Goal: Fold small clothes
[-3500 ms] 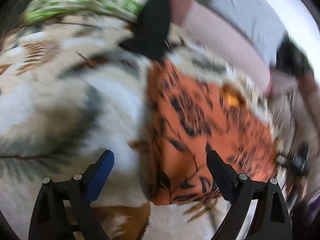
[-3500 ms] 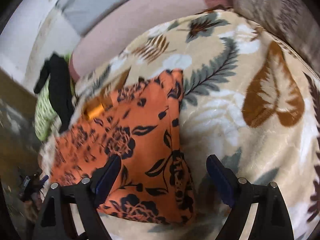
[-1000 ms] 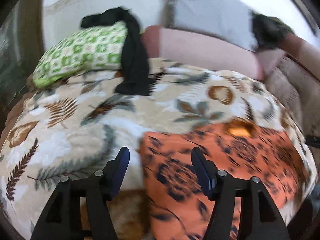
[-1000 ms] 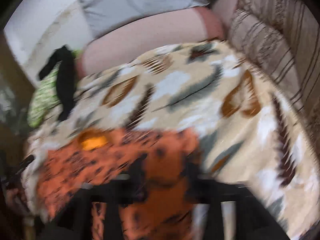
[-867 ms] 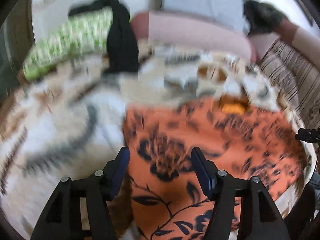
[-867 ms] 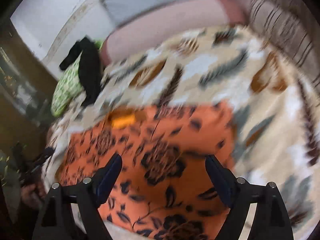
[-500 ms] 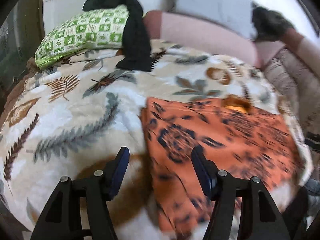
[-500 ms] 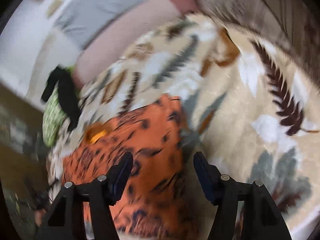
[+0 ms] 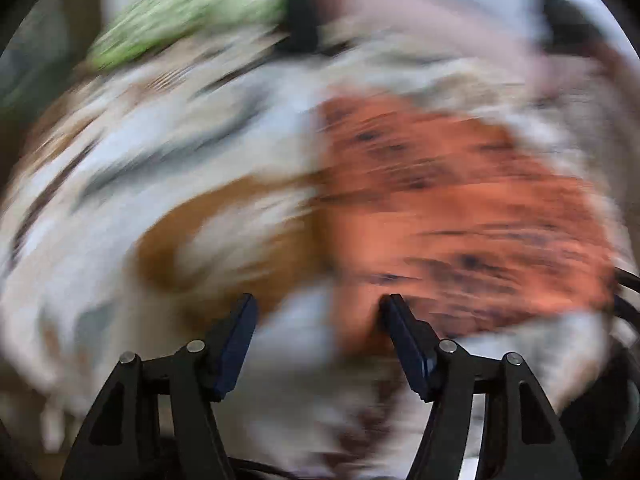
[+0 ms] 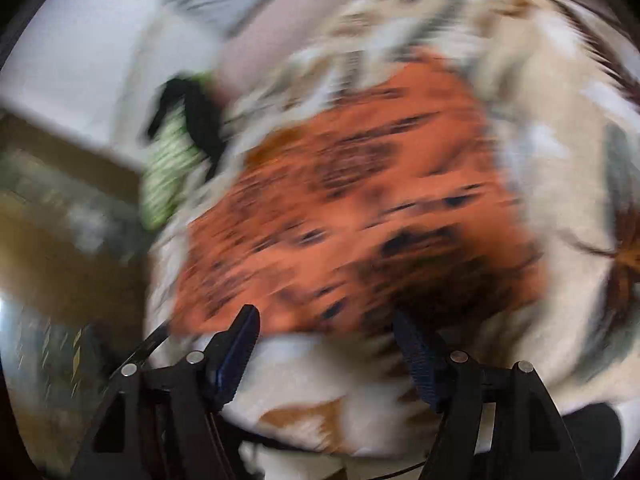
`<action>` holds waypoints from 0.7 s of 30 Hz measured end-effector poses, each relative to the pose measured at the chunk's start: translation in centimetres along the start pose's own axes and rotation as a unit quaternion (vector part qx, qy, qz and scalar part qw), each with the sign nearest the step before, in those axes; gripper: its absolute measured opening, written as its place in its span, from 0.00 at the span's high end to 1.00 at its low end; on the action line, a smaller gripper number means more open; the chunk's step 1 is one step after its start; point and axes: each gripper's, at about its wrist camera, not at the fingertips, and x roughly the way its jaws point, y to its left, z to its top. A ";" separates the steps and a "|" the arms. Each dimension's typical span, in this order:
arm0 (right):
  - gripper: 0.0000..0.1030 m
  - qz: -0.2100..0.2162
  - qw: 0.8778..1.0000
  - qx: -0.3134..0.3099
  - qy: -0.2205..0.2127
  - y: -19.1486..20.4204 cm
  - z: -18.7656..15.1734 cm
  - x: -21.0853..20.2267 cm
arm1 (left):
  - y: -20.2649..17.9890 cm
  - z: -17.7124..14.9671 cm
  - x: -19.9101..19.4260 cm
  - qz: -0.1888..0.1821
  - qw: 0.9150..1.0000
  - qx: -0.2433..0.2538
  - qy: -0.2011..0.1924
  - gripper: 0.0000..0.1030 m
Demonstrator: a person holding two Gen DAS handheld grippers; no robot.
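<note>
Both my views are smeared now, sharper half a second ago. One orange garment (image 9: 460, 208) lies flat on the leaf-print blanket (image 9: 120, 184), its near edge just ahead of my left gripper (image 9: 318, 312) and right gripper (image 10: 326, 324). Both jaws are spread wide, empty. One green pillow (image 9: 188, 8) sits well beyond.
</note>
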 end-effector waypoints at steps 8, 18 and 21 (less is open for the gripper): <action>0.31 0.018 0.996 0.068 -0.050 -1.7 -1.0 -5.7 | -3.3 1.3 -6.5 -0.024 0.994 0.040 -0.102 0.35; 0.30 0.100 0.967 0.229 -0.049 -4.0 -1.8 0.5 | -11.8 5.2 0.9 -0.031 0.992 0.101 -0.068 0.32; 0.41 0.101 0.957 0.252 -0.104 -4.2 -1.2 0.2 | -10.9 4.5 3.1 -0.028 0.995 0.087 -0.048 0.29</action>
